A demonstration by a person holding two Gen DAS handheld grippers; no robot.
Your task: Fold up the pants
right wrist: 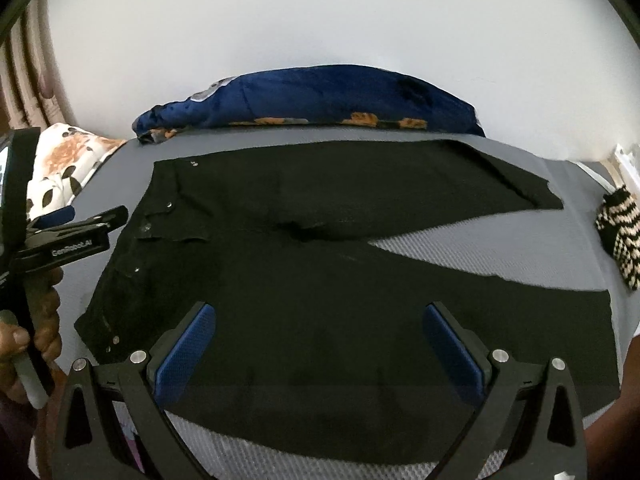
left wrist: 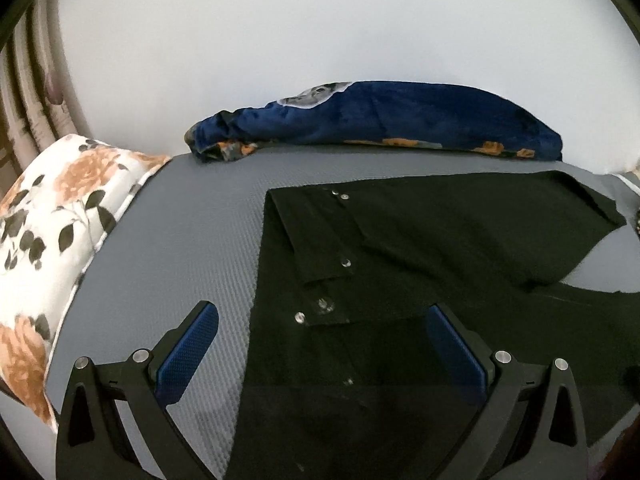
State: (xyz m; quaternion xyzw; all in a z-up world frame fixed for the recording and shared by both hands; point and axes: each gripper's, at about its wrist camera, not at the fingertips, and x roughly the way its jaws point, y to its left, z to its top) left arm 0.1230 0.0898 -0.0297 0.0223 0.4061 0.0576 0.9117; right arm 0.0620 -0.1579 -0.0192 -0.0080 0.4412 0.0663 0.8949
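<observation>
Black pants [right wrist: 300,280] lie flat on the grey mat [right wrist: 460,256], waist to the left, both legs running right and spread apart in a V. In the left wrist view the pants [left wrist: 420,240] show their waistband with silver snaps. My left gripper [left wrist: 320,344] is open and empty, hovering over the waist's near edge. It also shows at the left of the right wrist view [right wrist: 80,228], held by a hand. My right gripper [right wrist: 320,344] is open and empty above the near leg.
A folded blue floral blanket [left wrist: 380,120] lies along the back of the mat by the white wall. A floral pillow [left wrist: 48,232] sits at the left. A black-and-cream striped knit item [right wrist: 620,236] lies at the right edge.
</observation>
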